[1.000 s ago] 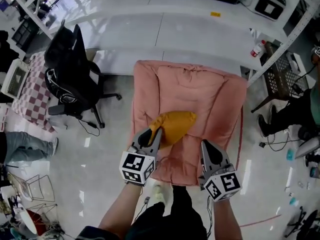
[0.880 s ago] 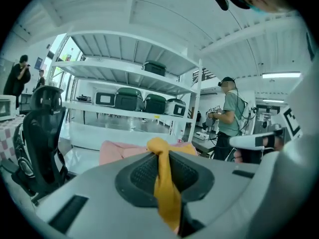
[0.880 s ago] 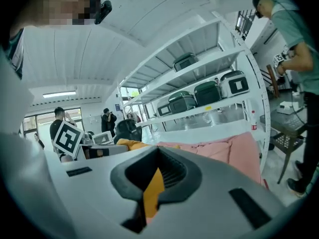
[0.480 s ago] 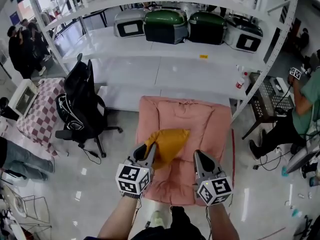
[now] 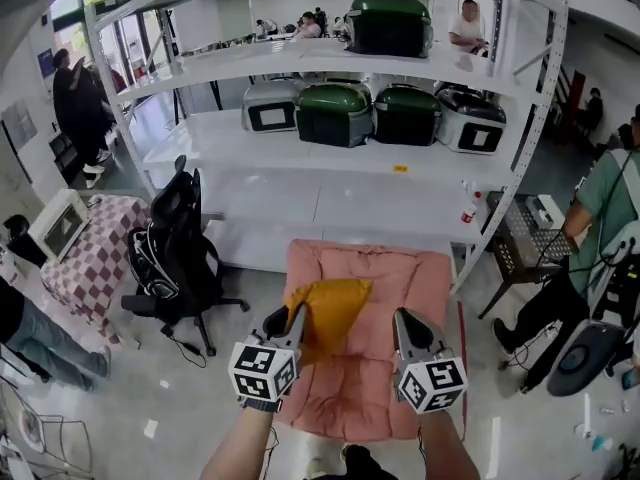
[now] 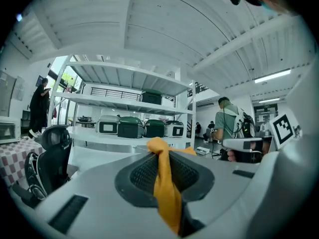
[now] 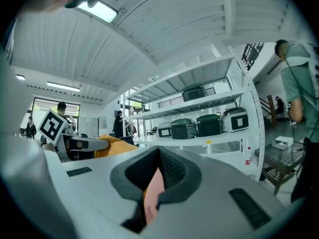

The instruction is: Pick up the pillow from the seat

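A yellow pillow hangs above the pink cushioned seat. My left gripper is shut on one corner of it. In the left gripper view, a bunched strip of the pillow's yellow fabric is pinched between the dark pads of the left gripper. My right gripper hovers over the seat to the right of the pillow, apart from it. In the right gripper view the right gripper has its jaws together with nothing held; a pink sliver shows in the slit. The pillow shows at left there.
A black office chair stands left of the seat. Behind it is a white shelf rack with green and grey cases. A checked table is far left. People stand at left and right. A white rack post rises beside the seat.
The head view has risen and tilted up, and the seat looks smaller and farther. Both grippers have come up with it, the left one carrying the pillow off the seat.
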